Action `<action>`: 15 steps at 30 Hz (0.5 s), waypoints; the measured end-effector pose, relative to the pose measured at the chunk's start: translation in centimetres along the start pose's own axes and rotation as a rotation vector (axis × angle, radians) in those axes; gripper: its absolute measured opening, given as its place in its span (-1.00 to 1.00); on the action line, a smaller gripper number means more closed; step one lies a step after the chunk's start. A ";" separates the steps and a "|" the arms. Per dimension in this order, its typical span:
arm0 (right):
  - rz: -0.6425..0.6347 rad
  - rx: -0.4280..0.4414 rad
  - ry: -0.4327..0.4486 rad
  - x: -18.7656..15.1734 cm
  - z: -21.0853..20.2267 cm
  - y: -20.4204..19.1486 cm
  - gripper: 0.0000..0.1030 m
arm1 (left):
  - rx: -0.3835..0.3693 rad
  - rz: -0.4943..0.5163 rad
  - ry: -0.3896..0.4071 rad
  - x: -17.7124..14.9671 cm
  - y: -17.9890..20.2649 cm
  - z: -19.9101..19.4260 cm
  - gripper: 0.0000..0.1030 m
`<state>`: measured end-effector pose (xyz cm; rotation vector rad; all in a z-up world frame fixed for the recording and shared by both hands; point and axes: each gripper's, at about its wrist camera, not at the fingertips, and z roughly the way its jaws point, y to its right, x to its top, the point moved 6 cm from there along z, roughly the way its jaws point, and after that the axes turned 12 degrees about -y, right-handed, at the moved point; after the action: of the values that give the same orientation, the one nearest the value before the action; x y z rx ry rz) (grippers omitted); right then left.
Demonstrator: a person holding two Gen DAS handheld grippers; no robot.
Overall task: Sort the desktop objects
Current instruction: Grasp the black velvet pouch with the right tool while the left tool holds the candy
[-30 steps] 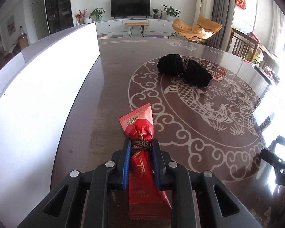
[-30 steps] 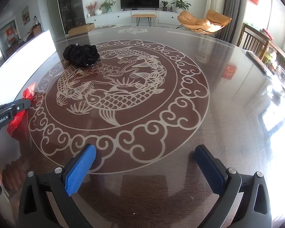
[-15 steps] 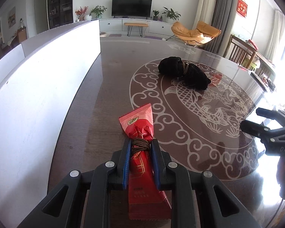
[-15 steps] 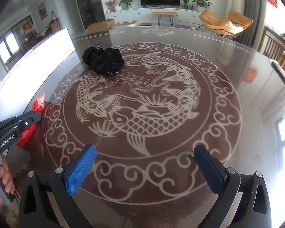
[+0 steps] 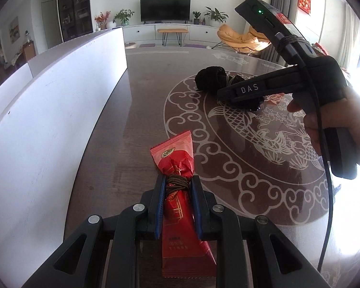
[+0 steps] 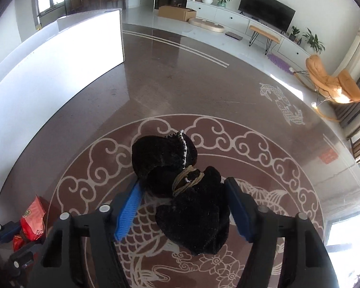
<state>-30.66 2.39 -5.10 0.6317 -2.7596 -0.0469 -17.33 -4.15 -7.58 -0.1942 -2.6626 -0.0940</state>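
A red snack packet (image 5: 177, 158), tied round its middle with brown string, lies on the dark patterned table (image 5: 144, 91) beside a white wall. My left gripper (image 5: 178, 180) is shut on it at the string. It also shows at the lower left of the right wrist view, the red packet (image 6: 33, 218) sitting in the left gripper (image 6: 7, 231). A black velvet pouch (image 6: 192, 216), bound with tan cord, lies on the fish pattern. My right gripper (image 6: 183, 183) straddles it with its jaws closing and the blue pads just beside its sides. From the left, the right gripper (image 5: 222, 96) covers part of the pouch (image 5: 210, 78).
A long white box wall (image 5: 48, 120) runs along the table's left side. A hand (image 5: 336, 120) holds the right gripper's handle, with a cable hanging from it. Bare patterned table (image 6: 276, 156) spreads to the right. Chairs and a TV cabinet stand beyond the table.
The right gripper has swung left across the table to the black pouch and its jaws have narrowed around it. The left gripper and red packet have stayed put.
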 end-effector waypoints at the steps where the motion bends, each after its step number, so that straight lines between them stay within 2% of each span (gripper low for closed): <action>1: 0.025 0.025 0.027 -0.2 -0.2 0.1 -0.15 | -0.001 -0.001 0.000 0.0 0.0 0.0 -0.61; 5: 0.127 0.060 0.069 -4.2 -1.5 0.9 -0.18 | 0.005 0.003 0.000 0.0 0.1 -0.1 -0.61; 8: 0.164 0.063 0.081 -10.3 -3.0 1.0 -0.18 | 0.017 0.002 0.000 -0.3 0.4 -0.3 -0.61; 10: 0.164 0.042 0.092 -14.9 -4.4 0.9 -0.18 | -0.003 -0.020 0.003 -1.0 0.9 -0.6 -0.61; 15: 0.207 -0.014 0.119 -24.8 -7.3 1.1 -0.18 | -0.039 -0.003 0.004 -3.4 4.3 -1.6 -0.61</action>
<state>-7.70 14.26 -5.24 0.3308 -2.6905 0.0164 -12.98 -0.49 -7.56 -0.2022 -2.6590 -0.1471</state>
